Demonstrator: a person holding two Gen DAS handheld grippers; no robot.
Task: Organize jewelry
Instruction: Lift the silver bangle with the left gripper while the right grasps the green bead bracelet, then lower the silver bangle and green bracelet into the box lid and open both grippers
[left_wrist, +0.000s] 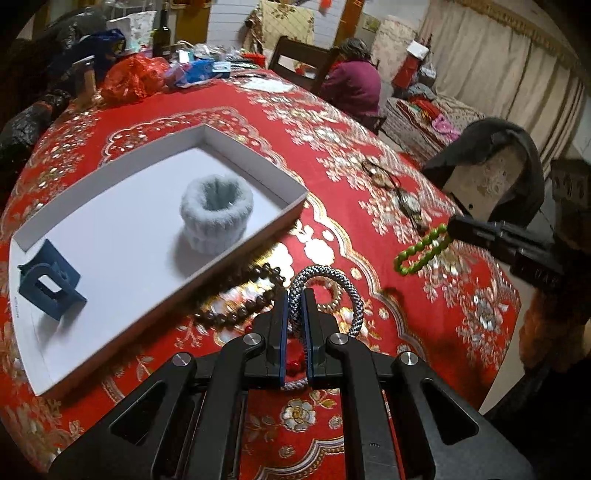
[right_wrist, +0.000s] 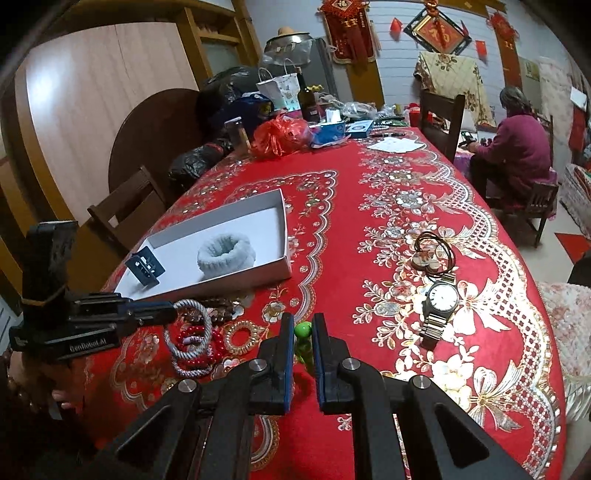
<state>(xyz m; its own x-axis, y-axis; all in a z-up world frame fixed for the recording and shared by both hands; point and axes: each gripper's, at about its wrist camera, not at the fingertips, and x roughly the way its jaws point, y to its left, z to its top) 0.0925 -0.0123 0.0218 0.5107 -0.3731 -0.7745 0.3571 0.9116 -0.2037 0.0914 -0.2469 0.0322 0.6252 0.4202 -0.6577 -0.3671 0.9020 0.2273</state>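
My left gripper (left_wrist: 295, 295) is shut on a grey braided rope bracelet (left_wrist: 332, 280) and holds it above the red tablecloth, beside the white tray (left_wrist: 291, 206). The tray holds a pale blue fuzzy scrunchie (left_wrist: 216, 210) and a blue hair clip (left_wrist: 50, 280). My right gripper (right_wrist: 303, 323) is shut on a green bead bracelet (right_wrist: 303, 330), which hangs from it in the left wrist view (left_wrist: 421, 251). A dark wooden bead string (left_wrist: 240, 295), red beads (right_wrist: 195, 343) and a gold ring bracelet (right_wrist: 242, 336) lie next to the tray.
A wristwatch (right_wrist: 441, 301) and a cord pendant necklace (right_wrist: 430, 251) lie on the right of the table. Bags, a bottle (right_wrist: 306, 96) and boxes crowd the far end. A person (right_wrist: 517, 147) sits beyond the table. A chair (right_wrist: 125, 206) stands at the left edge.
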